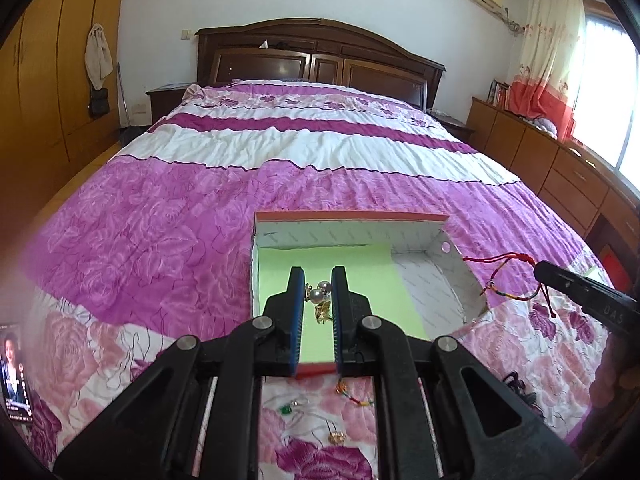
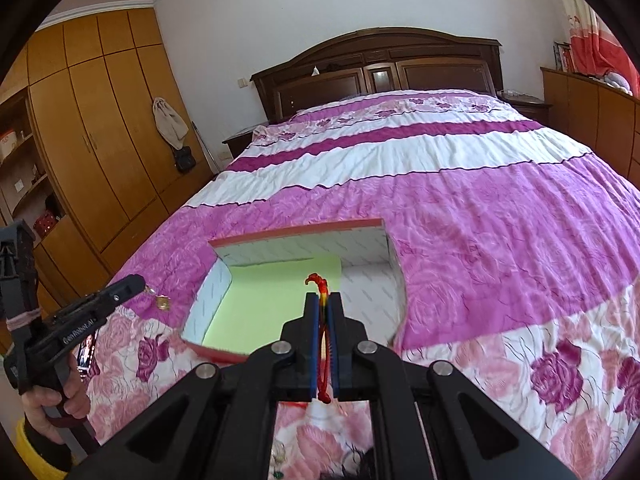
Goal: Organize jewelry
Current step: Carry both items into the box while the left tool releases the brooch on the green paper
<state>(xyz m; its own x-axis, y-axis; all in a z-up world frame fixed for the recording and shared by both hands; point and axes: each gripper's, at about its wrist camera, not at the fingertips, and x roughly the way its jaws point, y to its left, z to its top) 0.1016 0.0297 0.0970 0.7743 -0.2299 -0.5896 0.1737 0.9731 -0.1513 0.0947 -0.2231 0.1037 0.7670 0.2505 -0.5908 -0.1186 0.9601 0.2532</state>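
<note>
Left tool (image 1: 316, 280) pinching pearl earrings (image 1: 320, 294), hanging over the green floor of the open box (image 1: 348, 216), ready to drop in. Right tool (image 2: 324, 302) squeezed tight on a red string bracelet (image 2: 320, 284), near the box too, waiting its turn.

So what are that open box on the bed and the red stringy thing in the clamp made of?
The box looks like cardboard: thin, flat printed white walls, a red rim, and a matte pale green sheet as lining. The bracelet looks like braided red cord with multicoloured thread, judging by its limp hang and knotted ends, pinched in the right gripper.
</note>
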